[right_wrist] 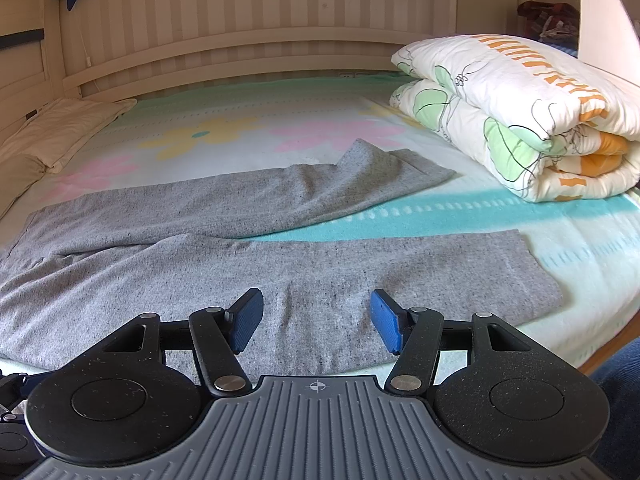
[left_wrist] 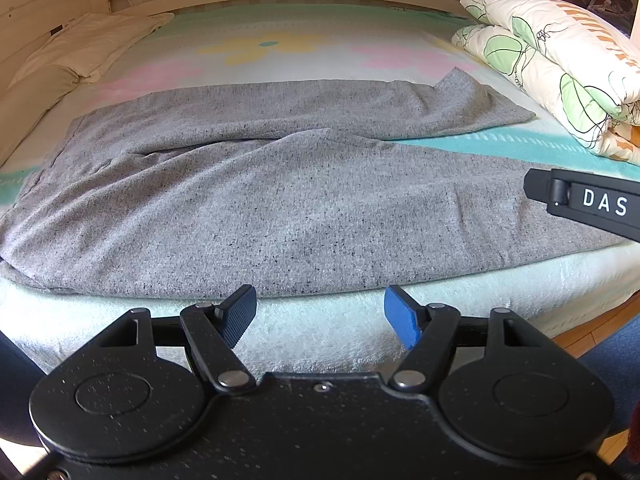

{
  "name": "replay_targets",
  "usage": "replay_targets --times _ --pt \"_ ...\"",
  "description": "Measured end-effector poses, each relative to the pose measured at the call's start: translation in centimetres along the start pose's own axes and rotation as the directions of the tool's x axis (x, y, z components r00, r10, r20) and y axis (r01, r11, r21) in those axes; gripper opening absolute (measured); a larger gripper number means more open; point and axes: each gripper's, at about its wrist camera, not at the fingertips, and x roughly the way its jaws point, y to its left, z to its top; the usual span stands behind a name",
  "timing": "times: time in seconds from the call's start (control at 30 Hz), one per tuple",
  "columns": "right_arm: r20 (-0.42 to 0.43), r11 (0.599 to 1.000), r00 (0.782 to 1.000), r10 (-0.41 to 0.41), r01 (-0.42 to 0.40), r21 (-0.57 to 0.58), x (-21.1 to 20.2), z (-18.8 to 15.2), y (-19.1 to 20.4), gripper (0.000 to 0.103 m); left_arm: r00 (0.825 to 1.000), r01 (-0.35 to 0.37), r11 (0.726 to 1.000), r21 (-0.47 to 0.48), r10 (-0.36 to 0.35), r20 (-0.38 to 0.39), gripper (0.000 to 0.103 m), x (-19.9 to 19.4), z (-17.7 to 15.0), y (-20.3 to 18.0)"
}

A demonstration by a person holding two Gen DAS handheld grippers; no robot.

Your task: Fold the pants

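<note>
Grey speckled pants [left_wrist: 280, 200] lie spread flat on the bed, waist at the left, two legs running right; they also show in the right wrist view [right_wrist: 280, 280]. The far leg [right_wrist: 320, 188] has its hem corner turned up. My left gripper [left_wrist: 320, 312] is open and empty, just short of the near edge of the pants. My right gripper [right_wrist: 316, 320] is open and empty, over the near leg. Part of the right gripper [left_wrist: 592, 200] shows at the right of the left wrist view.
A folded floral duvet [right_wrist: 520, 120] lies at the back right of the bed. A cream pillow [right_wrist: 60, 132] lies at the back left. A slatted headboard [right_wrist: 240, 52] runs along the far side. The mattress edge [left_wrist: 320, 340] is near me.
</note>
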Motion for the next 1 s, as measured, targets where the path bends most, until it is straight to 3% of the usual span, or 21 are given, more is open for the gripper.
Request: replay_targets --times 1.0 --pt "-0.008 1.0 1.0 0.004 -0.004 0.001 0.27 -0.03 0.63 0.058 1.0 0.003 1.0 -0.007 -0.003 -0.015 0.071 0.2 -0.03 0.06"
